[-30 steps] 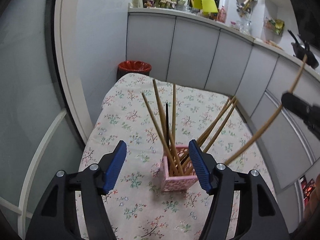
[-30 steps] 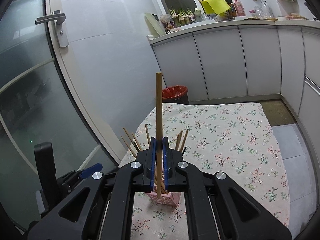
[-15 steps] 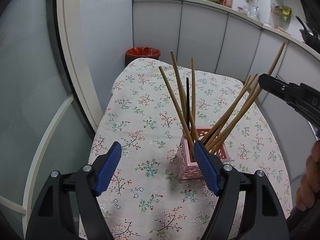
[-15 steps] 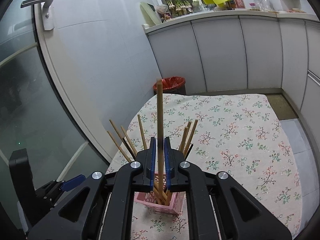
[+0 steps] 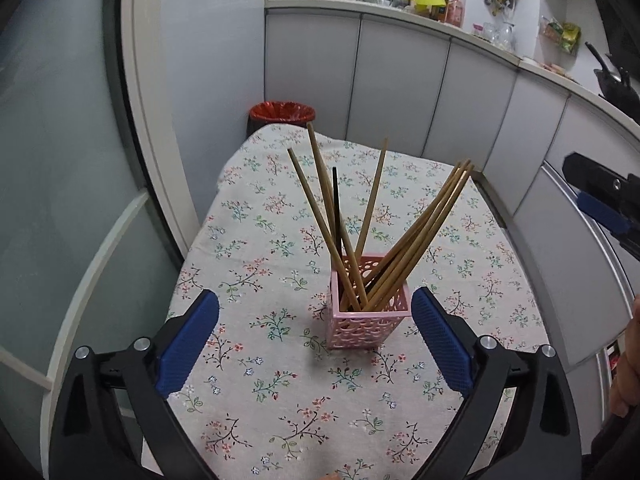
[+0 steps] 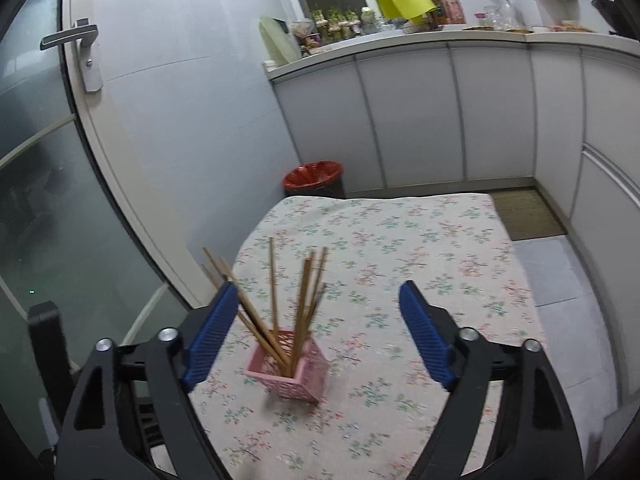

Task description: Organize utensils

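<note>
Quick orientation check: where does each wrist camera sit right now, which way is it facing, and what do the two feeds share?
Left wrist: on the left gripper, looking down over the pink basket of chopsticks; its open blue fingers, the right gripper and a hand show.
Right wrist: on the right gripper, facing the basket from the other side; its open fingers show.
Shared: basket, floral tablecloth, red bin.

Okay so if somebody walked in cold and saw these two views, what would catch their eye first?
Probably the pink basket standing near the middle of the floral tablecloth, with wooden chopsticks fanning out of it and one black stick among them. Next, the blue-padded left gripper and right gripper, both open and empty, and the red-lined bin beyond the table's far edge.
</note>
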`<state>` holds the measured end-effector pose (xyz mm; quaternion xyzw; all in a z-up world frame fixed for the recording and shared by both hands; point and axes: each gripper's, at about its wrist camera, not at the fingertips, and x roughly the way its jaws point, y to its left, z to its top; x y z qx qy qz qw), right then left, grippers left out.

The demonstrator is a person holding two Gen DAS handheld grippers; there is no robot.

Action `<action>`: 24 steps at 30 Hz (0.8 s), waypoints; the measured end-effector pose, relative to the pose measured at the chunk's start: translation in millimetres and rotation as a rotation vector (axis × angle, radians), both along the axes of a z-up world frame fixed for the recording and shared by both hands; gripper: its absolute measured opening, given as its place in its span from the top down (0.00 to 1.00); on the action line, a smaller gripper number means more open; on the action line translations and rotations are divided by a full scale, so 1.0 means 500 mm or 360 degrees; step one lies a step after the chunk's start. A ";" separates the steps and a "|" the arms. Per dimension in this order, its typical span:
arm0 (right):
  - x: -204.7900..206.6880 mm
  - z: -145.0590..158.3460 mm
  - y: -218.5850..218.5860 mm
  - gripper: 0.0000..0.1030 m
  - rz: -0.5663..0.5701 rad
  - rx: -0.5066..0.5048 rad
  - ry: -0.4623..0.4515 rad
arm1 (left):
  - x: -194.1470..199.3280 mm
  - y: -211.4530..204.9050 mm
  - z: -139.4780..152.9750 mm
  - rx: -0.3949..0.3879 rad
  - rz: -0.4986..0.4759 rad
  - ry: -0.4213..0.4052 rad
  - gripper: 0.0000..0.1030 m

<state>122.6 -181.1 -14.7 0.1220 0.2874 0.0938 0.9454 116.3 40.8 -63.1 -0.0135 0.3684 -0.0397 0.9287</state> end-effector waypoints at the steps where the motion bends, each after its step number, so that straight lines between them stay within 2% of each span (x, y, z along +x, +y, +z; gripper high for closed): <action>1: -0.006 0.003 -0.008 0.15 -0.0019 -0.0014 0.0007 | -0.010 -0.004 0.006 0.0006 0.0006 -0.0008 0.08; 4: -0.030 0.009 -0.035 0.07 -0.0085 -0.0066 0.0038 | -0.038 -0.019 0.021 0.0035 0.0029 -0.0023 0.07; 12: -0.092 -0.003 -0.076 0.07 -0.0184 -0.0232 0.0211 | -0.098 -0.058 0.063 0.0090 0.0044 -0.0096 0.07; 15: -0.116 0.000 -0.082 0.07 -0.0222 -0.0292 0.0216 | -0.116 -0.068 0.078 0.0103 0.0062 -0.0135 0.07; 17: -0.133 0.009 -0.083 0.07 -0.0254 -0.0333 0.0170 | -0.127 -0.073 0.088 0.0105 0.0083 -0.0171 0.07; 24: -0.151 0.021 -0.073 0.07 -0.0236 -0.0352 0.0123 | -0.153 -0.094 0.110 0.0120 0.0077 -0.0249 0.07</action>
